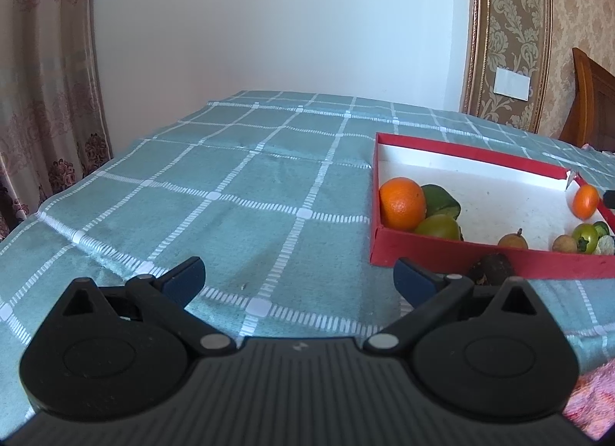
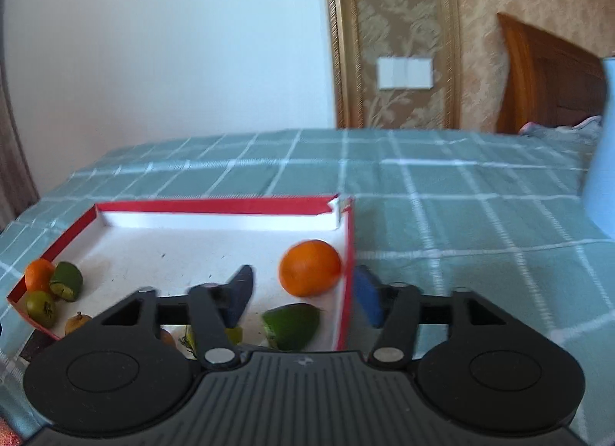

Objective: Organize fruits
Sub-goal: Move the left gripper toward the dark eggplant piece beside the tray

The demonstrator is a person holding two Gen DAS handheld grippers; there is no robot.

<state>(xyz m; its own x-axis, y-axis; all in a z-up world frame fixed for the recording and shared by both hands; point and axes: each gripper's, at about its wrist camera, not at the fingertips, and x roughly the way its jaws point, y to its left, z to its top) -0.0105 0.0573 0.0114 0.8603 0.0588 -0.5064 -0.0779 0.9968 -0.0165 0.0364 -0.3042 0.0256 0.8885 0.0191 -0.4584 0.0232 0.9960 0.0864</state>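
A red box [image 2: 348,292] with a white floor sits on a green checked cloth [image 1: 230,192]. In the right wrist view the right gripper [image 2: 305,298] hangs over the box's right wall, fingers spread and gripping nothing: one pad is inside the box, the other outside the wall. A tangerine [image 2: 309,267] lies free on the box floor at about 12 o'clock from the gripper's midpoint, against the right wall. A green fruit [image 2: 292,325] lies just nearer the camera, at 6 o'clock from the tangerine. At the box's left corner, near 9 o'clock, cluster an orange [image 2: 37,273] and two more green fruits. In the left wrist view the left gripper [image 1: 300,282] hovers over bare cloth, fingers wide apart and empty; the box lies at its 2 o'clock, and a dark fruit [image 1: 492,269] rests on the cloth touching the box's near wall.
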